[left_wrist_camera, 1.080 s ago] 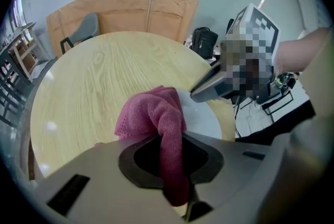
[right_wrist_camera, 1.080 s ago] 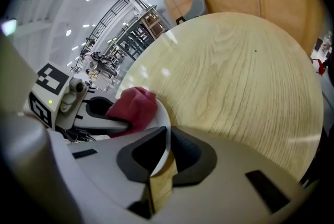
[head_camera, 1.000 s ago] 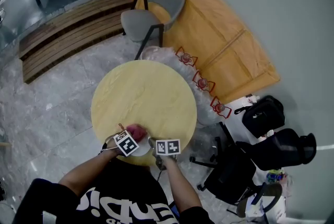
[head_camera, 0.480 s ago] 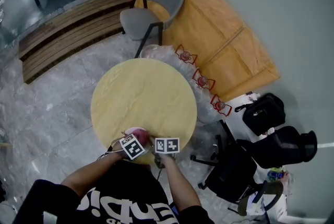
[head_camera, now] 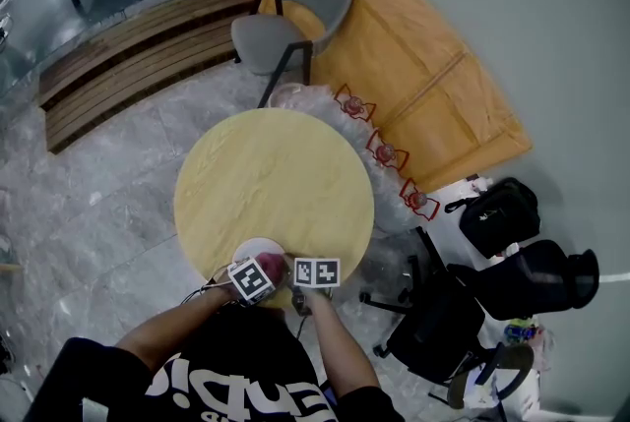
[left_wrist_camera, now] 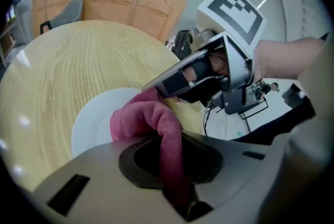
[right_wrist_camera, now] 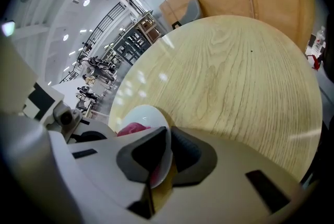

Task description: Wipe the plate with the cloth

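A white plate [head_camera: 251, 249] lies at the near edge of the round wooden table [head_camera: 276, 174]. My left gripper [head_camera: 264, 267] is shut on a pink-red cloth [head_camera: 269, 262] that rests bunched on the plate's right part. In the left gripper view the cloth [left_wrist_camera: 148, 118] runs up between the jaws of the left gripper [left_wrist_camera: 173, 163] and lies on the plate [left_wrist_camera: 91, 126], with the right gripper [left_wrist_camera: 209, 74] close behind it. My right gripper [right_wrist_camera: 168, 157] is shut on the plate's rim [right_wrist_camera: 148, 116]; the cloth [right_wrist_camera: 132, 128] shows behind it.
A grey chair [head_camera: 290, 27] stands beyond the table, before a large wooden panel [head_camera: 394, 56]. Several small red-framed objects [head_camera: 384, 154] sit on plastic sheeting at the table's right. A black chair [head_camera: 433, 317] and black bags [head_camera: 497, 213] are on the floor to the right.
The left gripper has slid the cloth rightward across the plate, toward the right gripper and the table's near edge, baring more of the plate's left side. The right gripper has stayed put.
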